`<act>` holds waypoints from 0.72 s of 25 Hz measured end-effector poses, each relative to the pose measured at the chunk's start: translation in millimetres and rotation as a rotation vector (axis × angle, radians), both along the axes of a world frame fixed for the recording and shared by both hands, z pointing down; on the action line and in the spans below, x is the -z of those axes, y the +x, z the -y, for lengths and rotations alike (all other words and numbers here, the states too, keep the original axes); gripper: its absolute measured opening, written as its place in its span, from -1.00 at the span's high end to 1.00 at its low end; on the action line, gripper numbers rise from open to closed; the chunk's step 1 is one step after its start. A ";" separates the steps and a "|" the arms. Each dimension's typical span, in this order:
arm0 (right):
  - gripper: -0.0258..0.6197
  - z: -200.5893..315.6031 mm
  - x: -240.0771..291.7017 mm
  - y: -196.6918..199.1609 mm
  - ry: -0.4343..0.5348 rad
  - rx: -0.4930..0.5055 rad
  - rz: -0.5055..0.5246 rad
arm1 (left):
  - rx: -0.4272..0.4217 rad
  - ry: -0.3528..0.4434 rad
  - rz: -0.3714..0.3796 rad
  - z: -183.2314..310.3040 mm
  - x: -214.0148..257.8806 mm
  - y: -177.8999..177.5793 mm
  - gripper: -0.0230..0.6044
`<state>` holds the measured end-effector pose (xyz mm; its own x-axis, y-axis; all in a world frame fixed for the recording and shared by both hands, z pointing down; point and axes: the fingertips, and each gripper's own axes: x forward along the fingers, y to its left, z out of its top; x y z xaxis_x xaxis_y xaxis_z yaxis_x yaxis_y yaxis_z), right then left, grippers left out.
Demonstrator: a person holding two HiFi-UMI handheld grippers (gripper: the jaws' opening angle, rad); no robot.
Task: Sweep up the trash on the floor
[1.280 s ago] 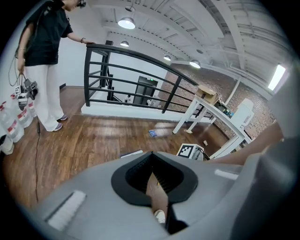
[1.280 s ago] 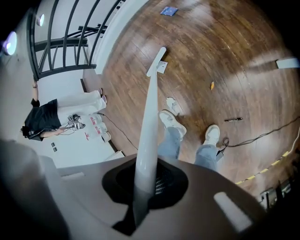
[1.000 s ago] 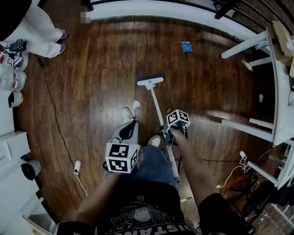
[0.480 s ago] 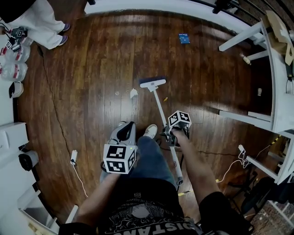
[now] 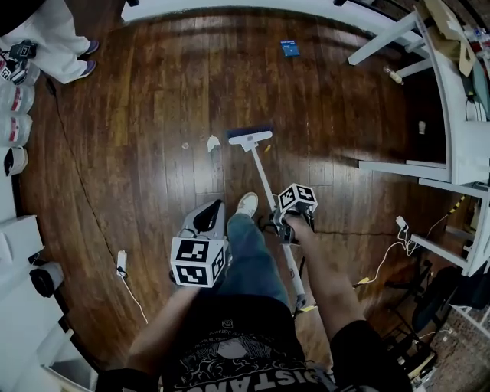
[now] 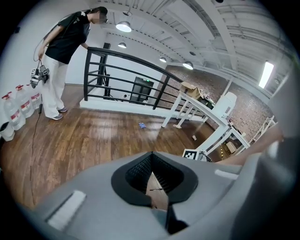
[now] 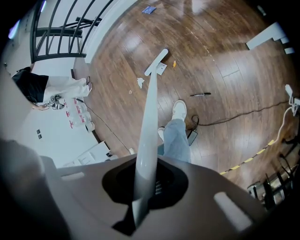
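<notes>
My right gripper [image 5: 282,227] [image 7: 144,183] is shut on the white handle of a broom [image 5: 264,178]. The broom's head [image 5: 250,138] [image 7: 156,62] rests on the wooden floor ahead of my feet. A crumpled white paper scrap [image 5: 213,142] [image 7: 140,82] lies just left of the head. A small orange bit [image 5: 266,149] [image 7: 174,63] lies right of it, and a blue packet [image 5: 289,48] [image 7: 149,9] lies farther off near the railing base. My left gripper [image 5: 211,217] [image 6: 152,157] hangs over my left leg, its jaws shut on nothing.
White table legs [image 5: 387,38] and frames [image 5: 413,167] line the right side. Cables [image 5: 383,272] trail on the floor at the right and left [image 5: 122,264]. A person [image 5: 46,34] stands at the far left beside water bottles [image 5: 17,99]. A black pen [image 7: 200,94] lies near my shoe.
The broom head has come back toward me and now lies level with the white paper scrap. My feet have shifted, and both grippers keep their hold as before.
</notes>
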<state>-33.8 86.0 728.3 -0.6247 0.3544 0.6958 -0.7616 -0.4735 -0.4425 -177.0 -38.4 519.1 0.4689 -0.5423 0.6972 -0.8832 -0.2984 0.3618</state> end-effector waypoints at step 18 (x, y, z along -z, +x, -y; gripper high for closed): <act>0.92 -148.9 9.4 4.2 -0.034 -0.133 -0.051 | -0.163 0.002 -0.046 -75.7 -4.7 -6.2 0.91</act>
